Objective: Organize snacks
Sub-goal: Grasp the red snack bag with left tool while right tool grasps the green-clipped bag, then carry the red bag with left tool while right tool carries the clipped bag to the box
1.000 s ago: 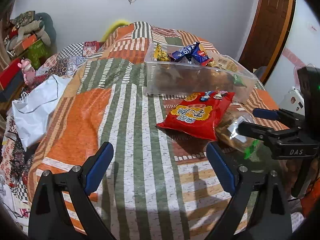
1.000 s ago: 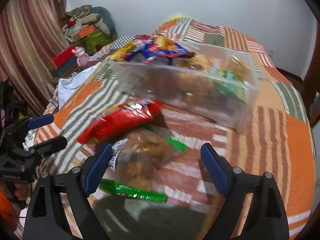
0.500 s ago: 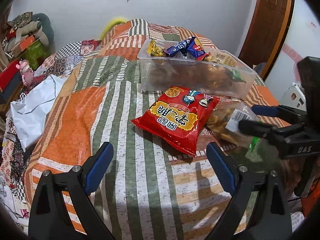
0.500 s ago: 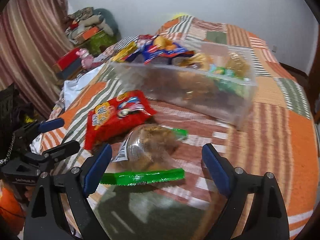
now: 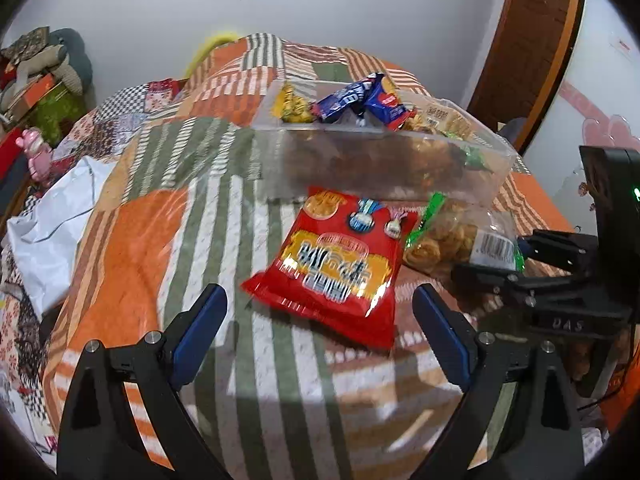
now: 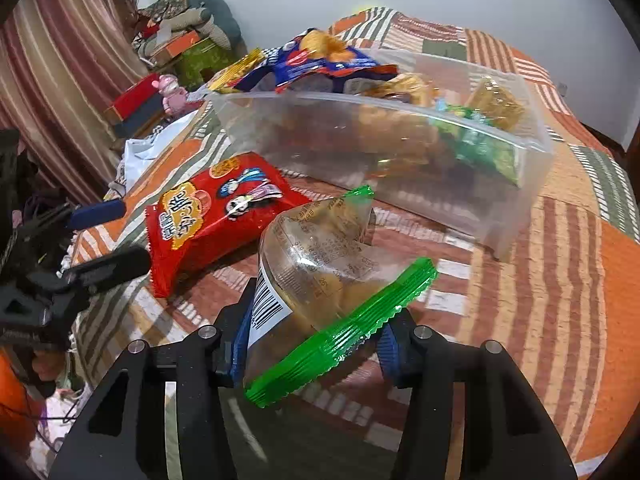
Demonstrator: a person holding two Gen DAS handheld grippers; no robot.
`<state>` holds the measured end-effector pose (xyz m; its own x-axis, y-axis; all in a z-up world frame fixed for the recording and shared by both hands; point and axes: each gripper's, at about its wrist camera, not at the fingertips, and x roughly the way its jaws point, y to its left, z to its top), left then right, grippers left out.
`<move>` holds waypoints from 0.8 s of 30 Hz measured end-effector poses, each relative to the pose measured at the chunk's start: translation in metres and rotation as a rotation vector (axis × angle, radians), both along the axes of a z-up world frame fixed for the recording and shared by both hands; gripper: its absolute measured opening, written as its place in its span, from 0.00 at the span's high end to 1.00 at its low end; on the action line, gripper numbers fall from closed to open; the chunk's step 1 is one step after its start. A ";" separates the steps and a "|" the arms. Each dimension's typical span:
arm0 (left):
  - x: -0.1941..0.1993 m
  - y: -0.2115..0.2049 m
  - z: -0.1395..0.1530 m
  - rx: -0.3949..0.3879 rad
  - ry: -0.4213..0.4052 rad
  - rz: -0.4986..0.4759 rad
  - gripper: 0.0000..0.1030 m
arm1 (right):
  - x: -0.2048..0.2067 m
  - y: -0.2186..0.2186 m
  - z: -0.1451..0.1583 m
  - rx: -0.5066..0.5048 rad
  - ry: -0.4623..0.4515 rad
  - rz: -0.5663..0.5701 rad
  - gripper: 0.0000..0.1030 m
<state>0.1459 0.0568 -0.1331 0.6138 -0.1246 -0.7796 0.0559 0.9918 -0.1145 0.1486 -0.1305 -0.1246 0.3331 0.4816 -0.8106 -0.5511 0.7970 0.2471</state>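
Observation:
A clear plastic bin [image 5: 380, 160] full of snack packs stands on the patchwork bed; it also shows in the right wrist view [image 6: 400, 148]. A red snack bag [image 5: 340, 264] lies in front of it, also in the right wrist view [image 6: 208, 216]. My left gripper [image 5: 320, 324] is open and empty, just short of the red bag. My right gripper [image 6: 316, 340] is shut on a clear bag of fried snacks with green ends [image 6: 320, 264], tilted up off the bed; the bag also shows in the left wrist view [image 5: 452, 236].
A white plastic bag [image 5: 52, 220] lies at the bed's left edge. Stacked boxes, a pink toy [image 5: 36, 152] and soft toys sit beyond it. A brown door [image 5: 528, 40] is at the back right. The other gripper shows in each view.
My right gripper has closed on the clear snack bag and raised it. My left gripper has moved closer to the red bag.

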 end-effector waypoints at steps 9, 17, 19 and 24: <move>0.046 -0.014 -0.015 0.004 0.074 -0.067 0.08 | -0.005 -0.026 0.008 0.036 -0.021 -0.045 0.57; 0.067 -0.026 -0.042 0.018 0.185 -0.097 0.08 | -0.003 -0.042 0.006 0.060 -0.005 -0.080 0.57; 0.064 -0.028 -0.042 0.023 0.165 -0.090 0.08 | -0.005 -0.043 0.006 0.068 0.009 -0.074 0.55; 0.056 -0.024 -0.039 -0.001 0.132 -0.064 0.20 | -0.003 -0.049 0.008 0.102 0.025 -0.092 0.45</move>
